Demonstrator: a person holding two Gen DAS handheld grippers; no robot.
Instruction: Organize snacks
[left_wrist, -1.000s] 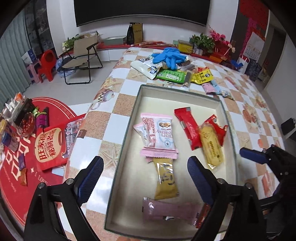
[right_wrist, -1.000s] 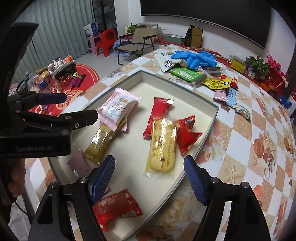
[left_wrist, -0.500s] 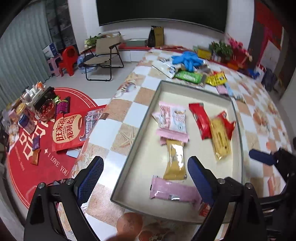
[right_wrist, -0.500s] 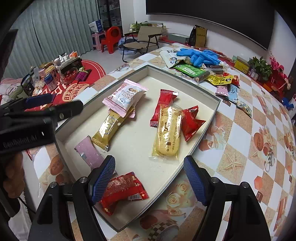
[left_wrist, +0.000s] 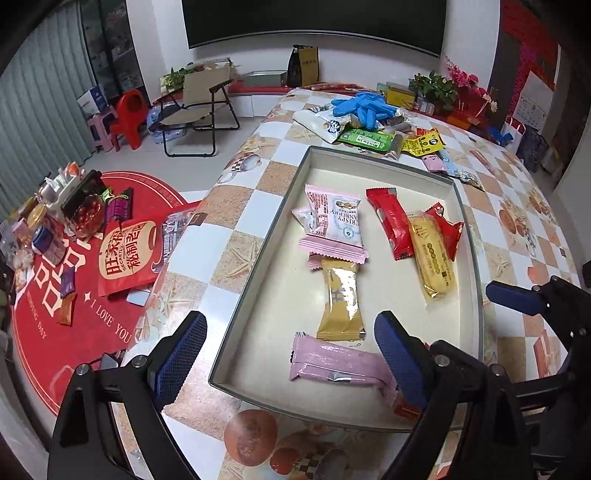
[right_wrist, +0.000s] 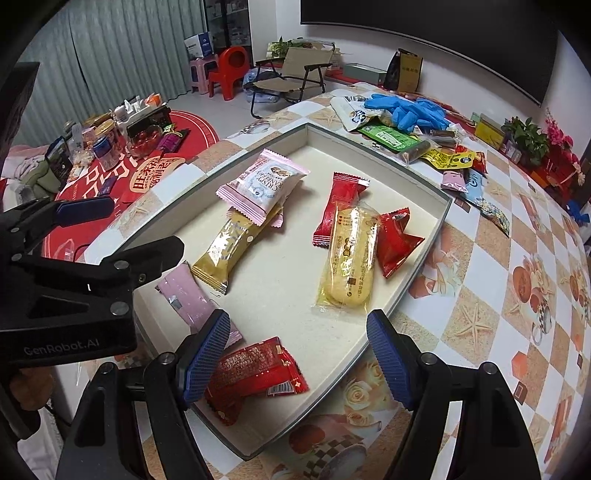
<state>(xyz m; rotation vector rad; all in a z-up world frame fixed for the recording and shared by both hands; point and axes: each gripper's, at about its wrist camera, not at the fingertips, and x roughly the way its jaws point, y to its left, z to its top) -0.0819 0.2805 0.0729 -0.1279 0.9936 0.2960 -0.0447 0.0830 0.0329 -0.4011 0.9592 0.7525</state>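
Pulled back from a second ago – left wrist view now takes in the tray's (left_wrist: 258, 280) near edge and more floor at left, where before only the tray interior showed. Left gripper (left_wrist: 291, 354) jaws wide apart, nothing between them, hovering over near left corner of tray. Right gripper (right_wrist: 295, 354) also spread, empty, above a red packet (right_wrist: 255, 373) at lower centre of right view. Likely means a placement just finished and the next pick is due.

Tray contents: pink-white cracker pack (left_wrist: 334, 221) centre, gold bar (left_wrist: 340, 299) just below and overlapped by it, pink bar (left_wrist: 336, 363) at bottom, red bar (left_wrist: 391, 221) and yellow biscuit pack (left_wrist: 432, 254) right of centre, small red pack (left_wrist: 447, 229) partly under the yellow one.

Loose snack pile (left_wrist: 369, 136) with blue gloves (left_wrist: 362, 107) on tablecloth beyond tray, upper centre – not yet sorted.
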